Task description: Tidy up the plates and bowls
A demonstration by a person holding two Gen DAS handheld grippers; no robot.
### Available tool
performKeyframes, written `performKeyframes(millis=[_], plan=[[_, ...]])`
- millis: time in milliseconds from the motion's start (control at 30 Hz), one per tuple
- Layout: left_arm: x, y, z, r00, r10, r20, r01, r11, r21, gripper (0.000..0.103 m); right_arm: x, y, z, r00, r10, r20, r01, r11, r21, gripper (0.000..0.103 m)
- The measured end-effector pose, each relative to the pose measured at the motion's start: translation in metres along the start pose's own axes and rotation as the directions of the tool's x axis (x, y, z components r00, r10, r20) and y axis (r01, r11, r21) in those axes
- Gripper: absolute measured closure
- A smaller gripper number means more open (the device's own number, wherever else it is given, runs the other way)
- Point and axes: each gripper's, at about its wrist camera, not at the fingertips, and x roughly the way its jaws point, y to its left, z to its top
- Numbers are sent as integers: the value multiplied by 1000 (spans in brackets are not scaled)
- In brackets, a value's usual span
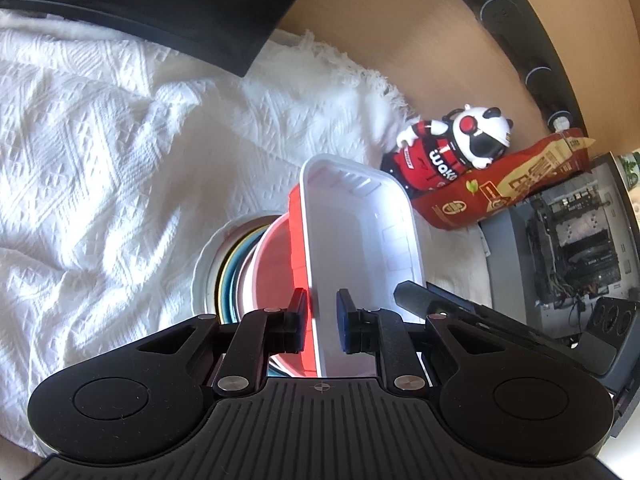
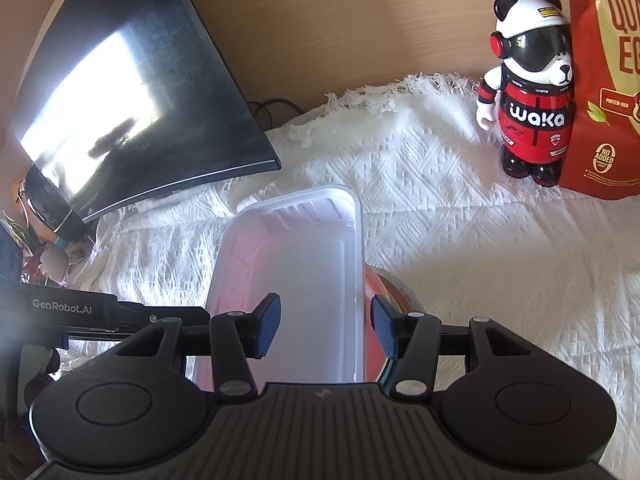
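A white rectangular tray with red showing along its outer left side rests tilted on a stack of round dishes: a white plate, yellow and blue rims, and a red bowl. My left gripper is shut on the tray's left wall, one pad on the red outside and one on the white inside. In the right wrist view the same tray fills the middle. My right gripper is open and straddles the tray's right wall without pinching it. The red bowl peeks out beside that wall.
A textured white cloth covers the table. A dark monitor stands at the back left. A panda figurine and a red food bag stand at the back right. An open computer case sits right of the tray.
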Motion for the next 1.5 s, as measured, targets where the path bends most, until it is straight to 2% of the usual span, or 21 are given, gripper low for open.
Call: performKeyframes(millis=[533, 700, 867, 1000, 1067, 1133, 1267, 1400, 1500], plan=[[-1, 3, -1, 1000, -11, -8, 11, 1000, 12, 86, 0, 8, -7, 1000, -24, 3, 24, 1000, 1, 52], [-8, 8, 0, 1000, -18, 15, 18, 1000, 0, 86, 1, 6, -7, 999, -37, 1, 37, 999, 23, 52], [-18, 18, 3, 998, -31, 62, 32, 999, -10, 86, -14, 0, -11, 996, -76, 52, 72, 994, 87, 52], [-30, 19, -8, 989, -74, 125, 72, 997, 19, 86, -39, 3, -25, 981, -150, 126, 136, 984, 116, 52], [-40, 15, -23, 981, -59, 184, 46, 996, 73, 85, -50, 4, -32, 973, -176, 147, 159, 980, 120, 52], [-49, 6, -46, 968, -26, 250, -9, 990, 138, 85, -60, 6, -43, 967, -193, 165, 176, 978, 113, 48], [-51, -20, -102, 936, 36, 349, -130, 960, 249, 85, -75, 14, -66, 959, -210, 190, 204, 978, 53, 41], [-45, -45, -166, 891, 96, 443, -237, 932, 275, 87, -87, 17, -97, 954, -203, 220, 211, 977, -14, 38], [-43, -59, -209, 867, 119, 483, -263, 934, 242, 88, -99, 15, -131, 952, -153, 263, 181, 980, -85, 35]])
